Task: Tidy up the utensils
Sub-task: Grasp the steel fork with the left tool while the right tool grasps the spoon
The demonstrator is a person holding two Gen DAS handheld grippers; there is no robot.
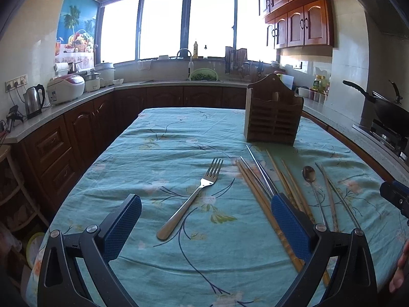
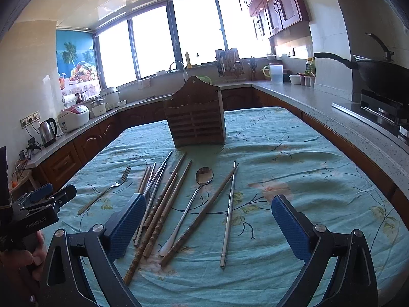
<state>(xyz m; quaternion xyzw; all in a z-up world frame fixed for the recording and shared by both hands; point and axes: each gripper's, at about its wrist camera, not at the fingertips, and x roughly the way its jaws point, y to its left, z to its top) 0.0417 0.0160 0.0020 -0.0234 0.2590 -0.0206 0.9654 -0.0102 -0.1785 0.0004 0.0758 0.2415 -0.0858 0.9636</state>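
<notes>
A table (image 1: 158, 133) under a teal cloth is seen. A wooden holder (image 2: 195, 116) stands toward its far edge. Nearer, chopsticks (image 2: 163, 204), a spoon (image 2: 196, 194) and a fork (image 1: 191, 199) lie loose. Both the left gripper (image 1: 205, 206) and right gripper (image 2: 205, 206) are held wide apart, empty.

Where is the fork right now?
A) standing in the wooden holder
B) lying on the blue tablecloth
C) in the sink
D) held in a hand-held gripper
B: the fork lies flat on the tablecloth, left of the chopsticks, apart from the wooden holder, with the open left hand-held gripper not touching it.
</notes>
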